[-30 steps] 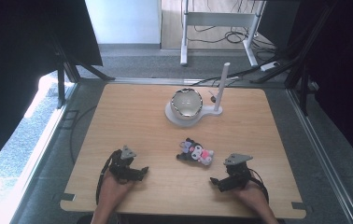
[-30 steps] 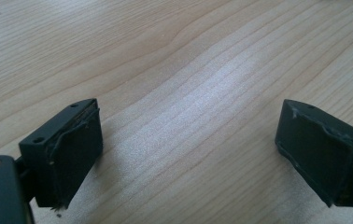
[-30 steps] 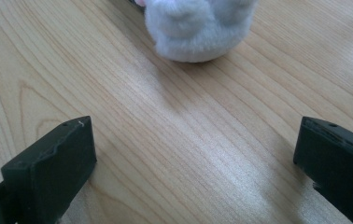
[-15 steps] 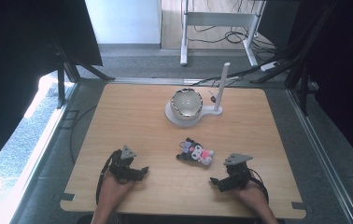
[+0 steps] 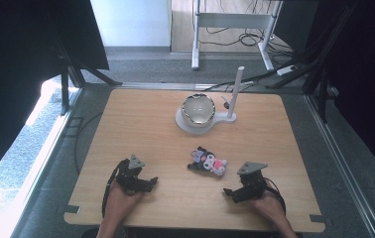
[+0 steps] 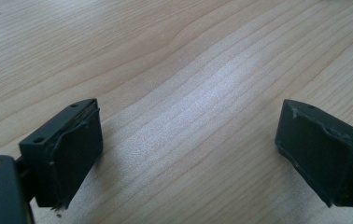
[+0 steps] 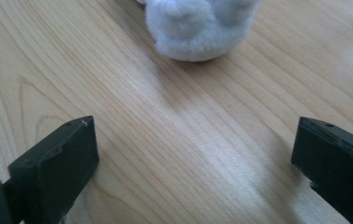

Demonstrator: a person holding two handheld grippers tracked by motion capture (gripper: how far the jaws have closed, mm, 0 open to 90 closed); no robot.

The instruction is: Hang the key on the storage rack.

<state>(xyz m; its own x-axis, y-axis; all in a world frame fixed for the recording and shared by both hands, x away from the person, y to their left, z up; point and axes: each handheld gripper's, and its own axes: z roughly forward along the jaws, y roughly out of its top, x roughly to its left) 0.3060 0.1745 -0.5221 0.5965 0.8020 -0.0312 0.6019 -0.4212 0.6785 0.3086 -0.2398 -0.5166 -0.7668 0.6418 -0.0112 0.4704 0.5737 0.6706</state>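
**Soft toy lay between two released grippers**

In the high view, a small plush toy [image 5: 207, 162] lay on its side near the middle of the wooden counter [image 5: 141, 124], toward the near edge. It showed black, white, pink and purple parts. The left gripper [image 5: 145, 182] rested on the counter at the near left, well apart from the toy. The right gripper [image 5: 231, 192] rested at the near right, closer to the toy but not touching it. Farther off stood a shiny bowl [image 5: 198, 109] on a white base [image 5: 185, 124], with a white post [image 5: 236, 91] rising just to its right.

In the left gripper view, the fingers [image 6: 74, 149] stood spread wide, released, with bare wood between them.

In the right gripper view, the fingers [image 7: 58, 165] were also spread wide and grasped nothing. The toy's fuzzy white end [image 7: 198, 25] lay on the wood ahead of them, apart from both.

Judged from its fuzzy pile and small size, the toy was probably light, soft and yielding, not fragile, and unlikely to slip once squeezed. It would compress under the fingers, so a firm closing across the plump body seemed the safest hold. Thin parts such as ears or limbs would likely flop or pull free. The right gripper looked better placed for the pick.
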